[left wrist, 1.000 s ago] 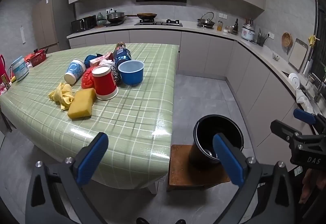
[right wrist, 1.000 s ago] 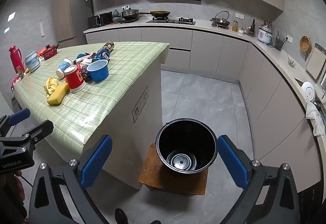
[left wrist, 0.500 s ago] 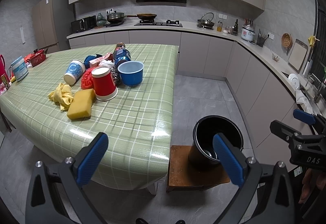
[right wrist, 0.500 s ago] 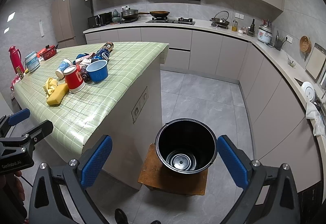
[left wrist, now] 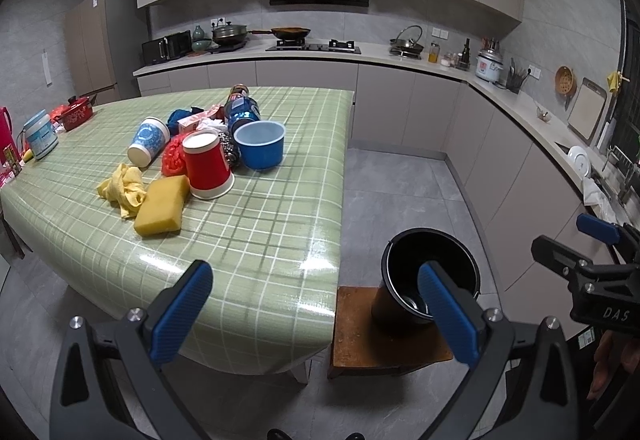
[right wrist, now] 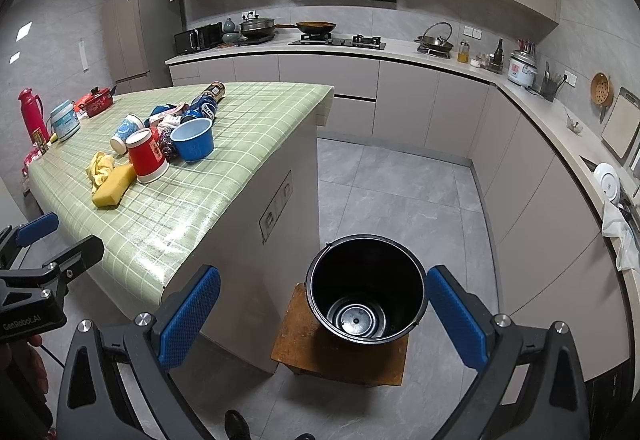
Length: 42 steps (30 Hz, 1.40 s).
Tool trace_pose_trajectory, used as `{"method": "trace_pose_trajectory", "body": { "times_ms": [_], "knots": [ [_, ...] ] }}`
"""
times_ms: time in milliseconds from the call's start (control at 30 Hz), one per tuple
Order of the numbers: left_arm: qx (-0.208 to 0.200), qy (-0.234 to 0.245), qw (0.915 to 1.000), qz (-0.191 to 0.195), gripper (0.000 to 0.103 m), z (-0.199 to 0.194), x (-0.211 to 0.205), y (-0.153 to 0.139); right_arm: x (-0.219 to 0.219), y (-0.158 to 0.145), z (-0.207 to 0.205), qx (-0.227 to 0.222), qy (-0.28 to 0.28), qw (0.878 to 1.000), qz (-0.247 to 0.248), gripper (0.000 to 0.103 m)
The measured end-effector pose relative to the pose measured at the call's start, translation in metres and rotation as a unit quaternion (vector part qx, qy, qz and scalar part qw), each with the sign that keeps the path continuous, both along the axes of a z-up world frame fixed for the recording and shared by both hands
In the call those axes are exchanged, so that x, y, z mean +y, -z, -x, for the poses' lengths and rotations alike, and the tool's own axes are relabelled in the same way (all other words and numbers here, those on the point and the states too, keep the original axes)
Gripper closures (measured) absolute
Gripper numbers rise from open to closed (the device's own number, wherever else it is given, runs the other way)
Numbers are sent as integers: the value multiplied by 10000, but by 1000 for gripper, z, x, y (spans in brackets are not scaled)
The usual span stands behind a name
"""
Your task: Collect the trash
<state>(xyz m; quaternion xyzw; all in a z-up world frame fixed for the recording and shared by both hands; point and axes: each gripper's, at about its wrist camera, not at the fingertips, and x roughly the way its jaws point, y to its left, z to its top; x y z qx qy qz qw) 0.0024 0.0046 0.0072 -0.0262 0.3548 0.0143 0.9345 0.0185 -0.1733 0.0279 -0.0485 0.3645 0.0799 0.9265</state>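
Both grippers are seen spread wide with nothing between the pads — left gripper point(left wrist: 316, 304) low centre of the left wrist view, right gripper point(right wrist: 320, 312) low centre of the right wrist view. The trash is clustered on the green checked table point(left wrist: 256, 224), upper left of both views: an upside-down red paper cup point(left wrist: 208, 170), a yellow sponge point(left wrist: 162, 206) touching its base, a crumpled yellow cloth point(left wrist: 122, 190) just beside the sponge, a blue-patterned paper cup point(left wrist: 148, 140) lying on its side, a blue plastic bowl point(left wrist: 260, 144), a red mesh scrubber point(left wrist: 174, 158) and a blue can point(left wrist: 242, 108) behind. The black bucket point(right wrist: 366, 288), apparently empty, is seen on a brown stool point(right wrist: 340, 360) at lower centre, beside the table's end. Collection is judged not yet begun. For the first pick, the nearest items — sponge or red cup — are best taken by the left gripper, which faces the pile. The cup should be pinched lightly across its wall so it is not crushed; the sponge gripped across its short side. Neighbours may be knocked, so a descent from above is advised, and release only once over the bucket's mouth.
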Motion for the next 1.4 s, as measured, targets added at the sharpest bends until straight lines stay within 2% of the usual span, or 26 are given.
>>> {"method": "trace_pose_trajectory", "body": {
  "times_ms": [1400],
  "knots": [
    [-35, -2, 10000, -13, 0, 0, 0, 0, 3, -3, -2, -45, -57, 10000, 25, 0]
  ]
}}
